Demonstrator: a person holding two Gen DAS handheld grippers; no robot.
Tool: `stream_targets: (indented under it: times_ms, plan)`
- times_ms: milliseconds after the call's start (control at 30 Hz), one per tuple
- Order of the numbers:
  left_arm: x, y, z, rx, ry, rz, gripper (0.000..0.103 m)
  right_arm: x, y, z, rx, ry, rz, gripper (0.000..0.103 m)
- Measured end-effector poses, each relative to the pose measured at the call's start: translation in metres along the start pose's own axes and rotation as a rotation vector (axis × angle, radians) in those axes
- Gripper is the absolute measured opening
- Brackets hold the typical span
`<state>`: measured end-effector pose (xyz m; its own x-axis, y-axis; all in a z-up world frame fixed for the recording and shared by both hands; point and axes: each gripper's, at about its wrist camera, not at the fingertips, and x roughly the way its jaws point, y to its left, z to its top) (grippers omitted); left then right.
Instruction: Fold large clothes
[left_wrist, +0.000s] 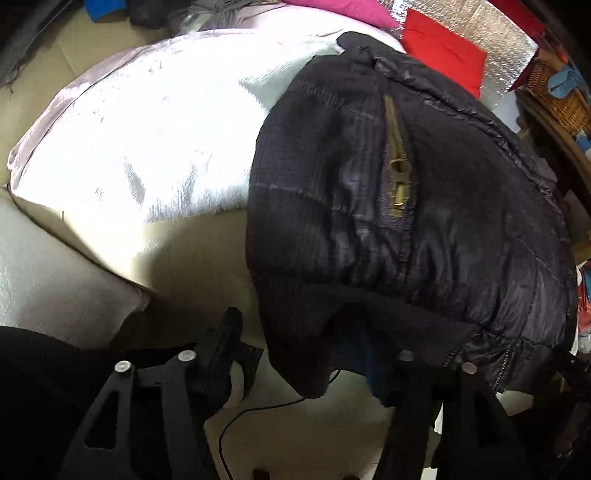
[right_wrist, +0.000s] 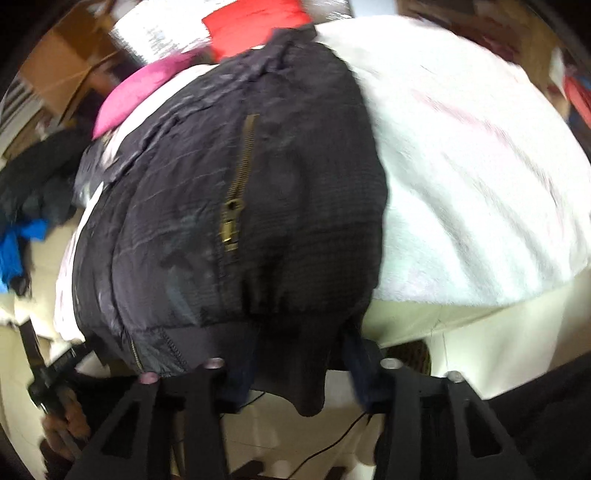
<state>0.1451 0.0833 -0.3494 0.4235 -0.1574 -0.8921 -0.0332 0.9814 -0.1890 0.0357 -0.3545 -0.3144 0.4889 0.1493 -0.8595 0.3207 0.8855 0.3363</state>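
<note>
A black quilted puffer jacket (left_wrist: 424, 229) with a brass pocket zipper (left_wrist: 399, 173) lies folded on a white fleece cover (left_wrist: 155, 140), its ribbed hem hanging off the near edge. It fills the middle of the right wrist view (right_wrist: 229, 206). My left gripper (left_wrist: 306, 354) is open, its left finger (left_wrist: 225, 343) clear of the cloth and its right finger hidden under the hem. My right gripper (right_wrist: 295, 369) is open too, and the hem droops between and over its fingers, one of which shows (right_wrist: 364, 373).
A red cushion (left_wrist: 443, 51) and a pink one (left_wrist: 340, 11) lie at the far side by silver foil. A wicker basket (left_wrist: 557, 96) stands at the right. A pile of dark and blue clothes (right_wrist: 26, 206) and a cardboard box (right_wrist: 66, 62) are on the left. A black cable (left_wrist: 236, 424) runs on the floor.
</note>
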Motion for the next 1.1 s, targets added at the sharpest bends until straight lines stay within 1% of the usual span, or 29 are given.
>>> stream_targets:
  times_ms: [33,67,100,133,167,200,233,267,300,367,400,433,467,500,533,567,633,667,700,733,767,800,867,967,1067,1100]
  plan:
    - [0.001,0.000,0.001,0.001,0.001,-0.006,0.062,0.001,0.000,0.001,0.013,-0.003,-0.010,0.069]
    - [0.000,-0.002,0.000,0.007,-0.006,-0.016,0.061,0.002,0.000,0.001,0.017,-0.005,-0.020,0.070]
    - [0.000,-0.004,0.000,0.017,-0.013,-0.023,0.049,0.006,0.002,0.001,0.013,-0.001,-0.026,0.070]
    - [-0.001,-0.008,-0.001,0.039,-0.017,-0.038,0.043,0.010,0.005,0.001,0.007,0.001,-0.029,0.070]
    - [-0.002,-0.013,-0.003,0.065,-0.028,-0.026,0.040,0.012,0.008,0.001,-0.008,-0.003,-0.038,0.065]
    - [-0.002,-0.016,-0.003,0.080,-0.036,-0.019,0.029,0.012,0.010,0.000,-0.021,-0.008,-0.039,0.058]
    - [-0.005,-0.018,-0.004,0.091,-0.049,-0.015,0.023,0.011,0.013,0.000,-0.025,-0.006,-0.024,0.041]
    - [-0.008,-0.018,-0.003,0.089,-0.063,-0.024,0.017,0.009,0.018,-0.001,-0.034,-0.012,-0.018,0.029]
    - [-0.011,-0.018,-0.003,0.081,-0.073,-0.039,0.015,0.002,0.025,-0.002,-0.063,-0.034,-0.008,0.026]
    - [-0.013,-0.018,-0.003,0.075,-0.081,-0.052,0.015,-0.010,0.037,-0.006,-0.109,-0.081,0.004,0.024]
    - [-0.012,-0.018,-0.003,0.077,-0.075,-0.045,0.015,-0.012,0.041,-0.006,-0.122,-0.092,0.001,0.024]
    - [-0.010,-0.018,-0.003,0.078,-0.064,-0.041,0.016,-0.010,0.043,-0.006,-0.126,-0.082,-0.011,0.024]
    - [-0.007,-0.019,-0.002,0.076,-0.048,-0.032,0.026,-0.005,0.042,-0.005,-0.125,-0.064,-0.032,0.027]
    - [-0.004,-0.017,-0.002,0.075,-0.035,-0.033,0.037,0.000,0.040,-0.005,-0.124,-0.048,-0.046,0.028]
    - [-0.002,-0.017,-0.002,0.076,-0.024,-0.033,0.043,0.008,0.039,-0.006,-0.109,-0.024,-0.069,0.034]
    - [-0.001,-0.017,-0.003,0.084,-0.023,-0.027,0.046,0.015,0.039,-0.007,-0.096,-0.005,-0.073,0.041]
    - [0.000,-0.021,-0.004,0.106,-0.037,-0.019,0.044,0.024,0.042,-0.008,-0.087,0.027,-0.064,0.046]
    - [0.000,-0.023,-0.004,0.116,-0.052,-0.018,0.031,0.025,0.046,-0.008,-0.111,0.020,-0.070,0.041]
    - [-0.002,-0.025,-0.004,0.124,-0.068,-0.008,0.017,0.022,0.053,-0.010,-0.164,-0.001,-0.088,0.034]
    - [-0.005,-0.025,-0.004,0.126,-0.081,-0.010,0.014,0.018,0.057,-0.010,-0.184,-0.017,-0.091,0.018]
    - [-0.008,-0.025,-0.004,0.121,-0.085,-0.021,0.010,0.013,0.059,-0.010,-0.190,-0.032,-0.086,0.017]
    - [-0.013,-0.024,-0.004,0.116,-0.093,-0.031,0.008,0.004,0.061,-0.010,-0.189,-0.052,-0.072,0.017]
    - [-0.031,-0.025,-0.007,0.138,-0.133,-0.030,0.008,-0.014,0.068,-0.007,-0.199,-0.098,-0.048,0.016]
    - [-0.063,-0.039,-0.007,0.208,-0.222,-0.001,0.008,-0.048,0.086,-0.002,-0.263,-0.178,-0.017,0.016]
    - [-0.106,-0.054,-0.003,0.261,-0.334,-0.035,0.008,-0.079,0.100,0.007,-0.295,-0.256,0.010,0.016]
    - [-0.115,-0.057,0.000,0.271,-0.357,-0.039,0.008,-0.088,0.102,0.012,-0.296,-0.281,0.024,0.016]
